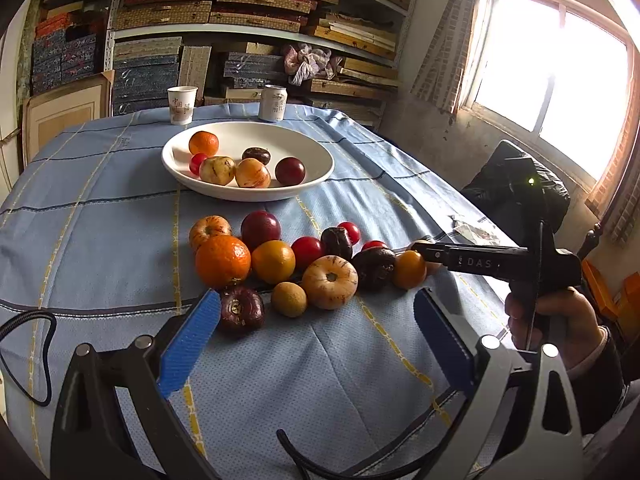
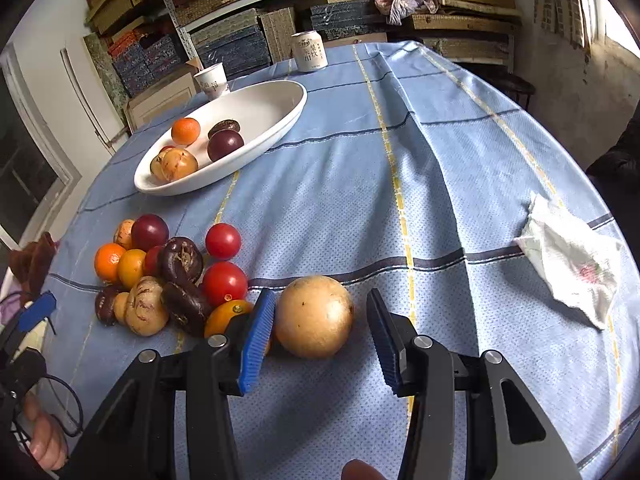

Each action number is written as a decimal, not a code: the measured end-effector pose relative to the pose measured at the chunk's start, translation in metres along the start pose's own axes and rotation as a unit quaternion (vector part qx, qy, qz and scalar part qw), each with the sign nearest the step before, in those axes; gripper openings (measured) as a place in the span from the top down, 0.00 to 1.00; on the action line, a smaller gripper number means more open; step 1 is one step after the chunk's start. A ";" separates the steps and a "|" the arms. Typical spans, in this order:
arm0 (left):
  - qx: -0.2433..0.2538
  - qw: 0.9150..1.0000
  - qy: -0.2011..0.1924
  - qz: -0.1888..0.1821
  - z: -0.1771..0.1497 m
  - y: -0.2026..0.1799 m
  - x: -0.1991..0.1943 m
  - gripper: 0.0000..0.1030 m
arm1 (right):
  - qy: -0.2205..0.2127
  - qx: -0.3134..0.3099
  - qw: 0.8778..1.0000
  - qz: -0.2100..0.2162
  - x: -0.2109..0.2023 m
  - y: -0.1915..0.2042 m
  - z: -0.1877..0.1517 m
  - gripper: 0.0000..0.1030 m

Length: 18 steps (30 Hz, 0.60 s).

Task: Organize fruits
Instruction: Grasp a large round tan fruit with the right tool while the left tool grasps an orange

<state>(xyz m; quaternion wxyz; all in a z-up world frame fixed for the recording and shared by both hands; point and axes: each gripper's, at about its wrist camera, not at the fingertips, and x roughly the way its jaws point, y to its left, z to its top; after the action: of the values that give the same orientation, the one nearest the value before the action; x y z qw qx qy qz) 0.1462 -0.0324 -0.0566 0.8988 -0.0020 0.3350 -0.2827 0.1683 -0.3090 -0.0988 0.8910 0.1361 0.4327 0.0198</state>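
Observation:
A white oval bowl [image 1: 320, 148] holds several fruits at the far middle of the table; it also shows in the right wrist view [image 2: 280, 120]. A pile of loose fruits [image 1: 280, 264] lies on the blue cloth nearer me. My left gripper [image 1: 316, 316] is open and empty, just short of a dark purple fruit [image 1: 242, 310]. My right gripper [image 2: 320, 320] is open around a large tan round fruit [image 2: 314, 316] that rests on the cloth at the pile's right end [image 2: 168, 276]. Its left pad [image 2: 256, 340] touches or nearly touches the fruit.
A paper cup [image 1: 182, 105] and a white can [image 1: 273, 102] stand behind the bowl. A crumpled white wrapper [image 2: 572, 256] lies on the cloth to the right. Shelves with stacked boxes [image 1: 256, 20] rise behind the table. A window [image 1: 548, 80] is at the right.

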 end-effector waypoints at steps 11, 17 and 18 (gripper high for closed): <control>-0.020 1.000 0.004 0.005 0.029 0.022 -0.013 0.08 | -0.025 0.024 0.998 0.047 -0.031 -0.001 -0.004 0.62; -0.039 0.998 0.048 0.034 0.055 0.046 0.024 0.19 | -0.080 -0.007 0.995 0.067 -0.077 0.015 -0.010 0.62; -0.047 0.996 0.064 0.040 0.054 0.051 0.033 0.27 | -0.084 -0.010 0.994 0.071 -0.082 0.017 -0.011 0.62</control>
<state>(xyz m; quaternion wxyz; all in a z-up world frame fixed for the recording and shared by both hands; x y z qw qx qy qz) 0.2251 -0.0164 -0.0448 0.8850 -0.0127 0.4046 -0.2302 0.1103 -0.3030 -0.0379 0.9217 0.1584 0.3456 0.0763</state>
